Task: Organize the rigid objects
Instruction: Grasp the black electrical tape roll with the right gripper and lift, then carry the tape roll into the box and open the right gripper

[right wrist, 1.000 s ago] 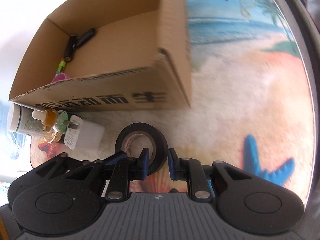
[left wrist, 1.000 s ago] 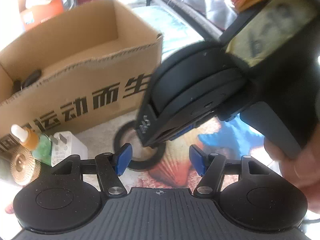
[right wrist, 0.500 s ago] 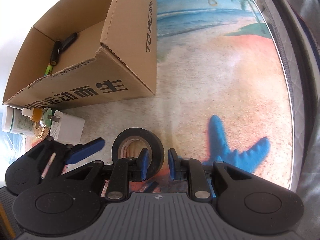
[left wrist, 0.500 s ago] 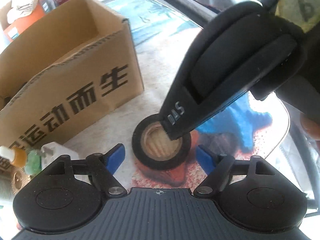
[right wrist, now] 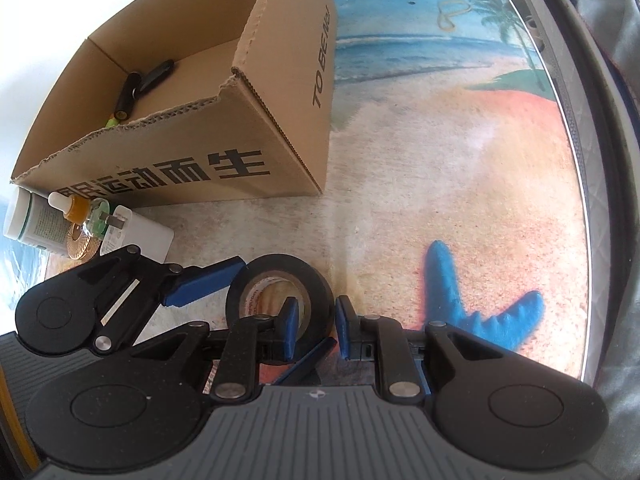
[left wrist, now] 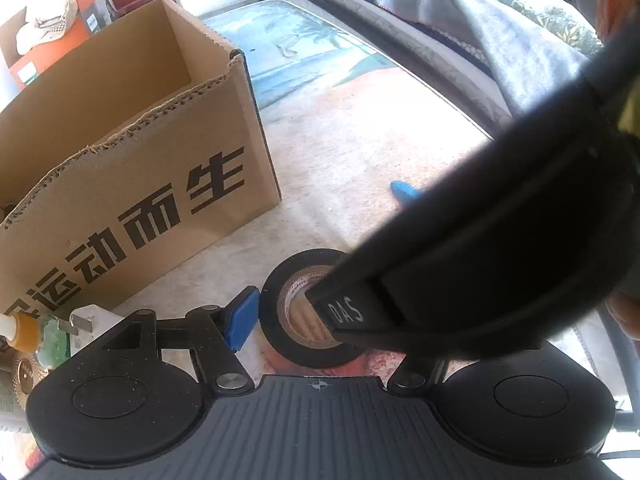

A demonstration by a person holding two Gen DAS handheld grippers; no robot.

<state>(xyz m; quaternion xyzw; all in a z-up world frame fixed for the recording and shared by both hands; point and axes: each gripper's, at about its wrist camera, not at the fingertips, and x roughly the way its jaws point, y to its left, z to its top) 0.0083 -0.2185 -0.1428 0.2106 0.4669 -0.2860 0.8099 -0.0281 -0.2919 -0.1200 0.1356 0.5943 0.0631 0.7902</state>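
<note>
Desk (right wrist: 460,152) w/ beach-print top (sand, sea, blue starfish) carries everything. Cardboard box (right wrist: 208,132) sits upper left in R wrist view, open top, black printed chars on front wall; a few dark stick-like items lie in its far corner, too small to ID. Bed w/ grey blanket (left wrist: 460,16) runs along the desk's far edge in L wrist view. Right tool (right wrist: 313,326) points steeply down, pads clamped on the wall of the black tape roll (right wrist: 256,276): one pad inside the core, one outside on the rim. Tape roll lies flat on desk, in front of the box's near right corner, apart from the box. Left tool (left wrist: 320,320) straddles the same roll, jaws closing; its one visible blue pad sits just beside the roll's left edge, contact unclear; other pad hidden behind right tool's body in L view. Small stuff left of roll, by box front: white charger plug (right wrist: 140,236), white bottle w/ green label (right wrist: 28,220), amber dropper bottle (right wrist: 72,206), gold round disc (right wrist: 82,246), all bunched together.
</note>
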